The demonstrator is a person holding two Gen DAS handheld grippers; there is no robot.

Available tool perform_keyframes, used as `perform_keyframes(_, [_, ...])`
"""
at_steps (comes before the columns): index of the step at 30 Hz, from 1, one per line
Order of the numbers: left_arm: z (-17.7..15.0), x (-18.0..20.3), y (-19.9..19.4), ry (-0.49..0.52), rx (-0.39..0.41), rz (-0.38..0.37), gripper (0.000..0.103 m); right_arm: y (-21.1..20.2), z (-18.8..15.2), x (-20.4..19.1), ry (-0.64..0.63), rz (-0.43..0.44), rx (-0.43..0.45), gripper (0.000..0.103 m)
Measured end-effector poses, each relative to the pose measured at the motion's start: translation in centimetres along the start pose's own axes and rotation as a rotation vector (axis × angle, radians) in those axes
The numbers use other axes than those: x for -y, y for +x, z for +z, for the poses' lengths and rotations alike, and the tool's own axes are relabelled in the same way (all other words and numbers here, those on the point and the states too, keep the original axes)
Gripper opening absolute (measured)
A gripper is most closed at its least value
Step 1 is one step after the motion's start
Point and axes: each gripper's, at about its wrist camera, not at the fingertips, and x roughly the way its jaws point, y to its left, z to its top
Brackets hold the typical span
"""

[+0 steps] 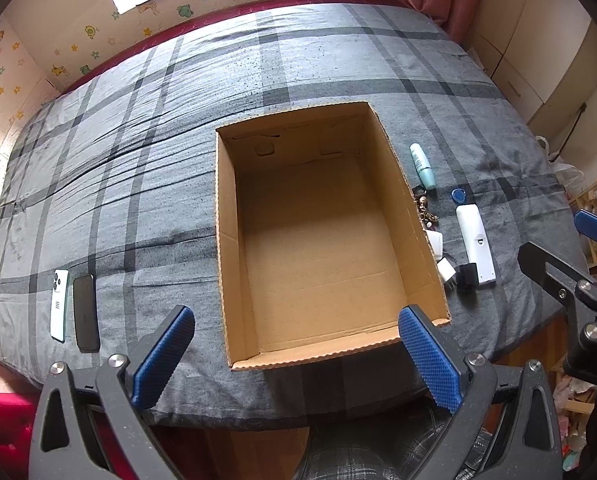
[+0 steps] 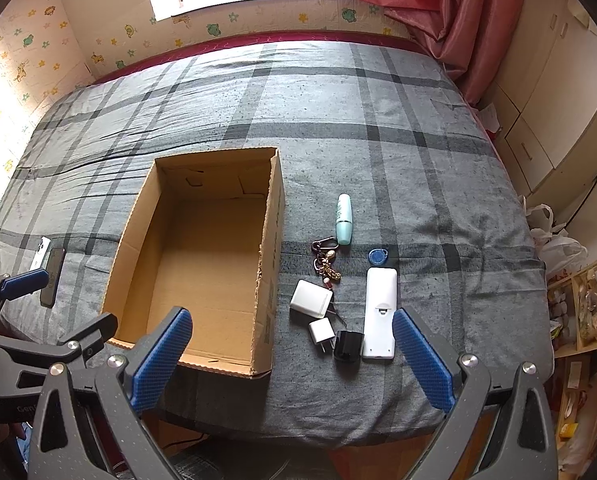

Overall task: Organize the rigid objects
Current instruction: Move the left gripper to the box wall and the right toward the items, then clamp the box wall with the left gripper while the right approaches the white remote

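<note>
An open, empty cardboard box (image 1: 402,200) (image 2: 270,248) sits on the bed. Right of it lie a white remote (image 2: 379,312) (image 1: 476,242), a mint tube (image 2: 344,219) (image 1: 422,166), a blue key fob (image 2: 378,256), a keychain (image 2: 326,262), two white chargers (image 2: 311,299) (image 2: 321,330) and a black adapter (image 2: 348,345). Left of the box lie a white phone (image 1: 59,305) and a black phone (image 1: 85,313). My left gripper (image 1: 296,354) is open and empty above the box's near edge. My right gripper (image 2: 292,356) is open and empty above the small items.
The bed has a grey plaid cover (image 1: 138,160). A pink curtain (image 2: 450,12) and white cabinets (image 2: 558,100) stand at the right. Plastic bags (image 2: 558,240) and shelves (image 2: 578,320) lie past the bed's right edge.
</note>
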Motion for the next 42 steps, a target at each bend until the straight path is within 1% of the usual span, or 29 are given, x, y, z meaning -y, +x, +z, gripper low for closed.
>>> perform_keyframes(6, [1.0,-1.0,0.9,-0.016,-0.007,0.001,0.103,0.7,0.3,0.6,0.006,-0.007,-0.015,0.102])
perform_keyframes(14, [2.6,-3.4,2.7,-0.029,-0.001,0.025,0.103,1.9,1.1,1.4,0.013,-0.022,-0.033,0.102])
perform_keyframes(19, [3.7,-4.8,4.7,-0.027,0.012,0.036,0.103,2.7,1.6,2.3,0.029,-0.035,-0.046,0.102])
perform_keyframes(23, [4.6,-5.3,7.0,0.006,0.001,0.067,0.103,3.5,1.8,3.1,0.041,-0.049,-0.057,0.102])
perform_keyframes(27, [5.2,-6.3,9.4,0.003,-0.005,0.078,0.103,4.4,1.9,3.7,0.047,-0.065,-0.072,0.102])
perform_keyframes(33, [5.7,-7.0,12.8,0.01,-0.042,0.086,0.103,5.8,1.8,4.8,0.061,-0.084,-0.095,0.102])
perform_keyframes(37, [5.7,-7.3,14.6,0.016,-0.062,0.076,0.103,6.7,1.6,5.2,0.065,-0.097,-0.111,0.102])
perform_keyframes(39, [5.8,-7.5,15.4,0.006,-0.082,0.059,0.103,7.1,1.5,5.4,0.069,-0.101,-0.119,0.102])
perform_keyframes(42, [5.8,-7.9,16.4,-0.022,-0.111,0.033,0.098,7.6,1.3,5.7,0.073,-0.108,-0.13,0.102])
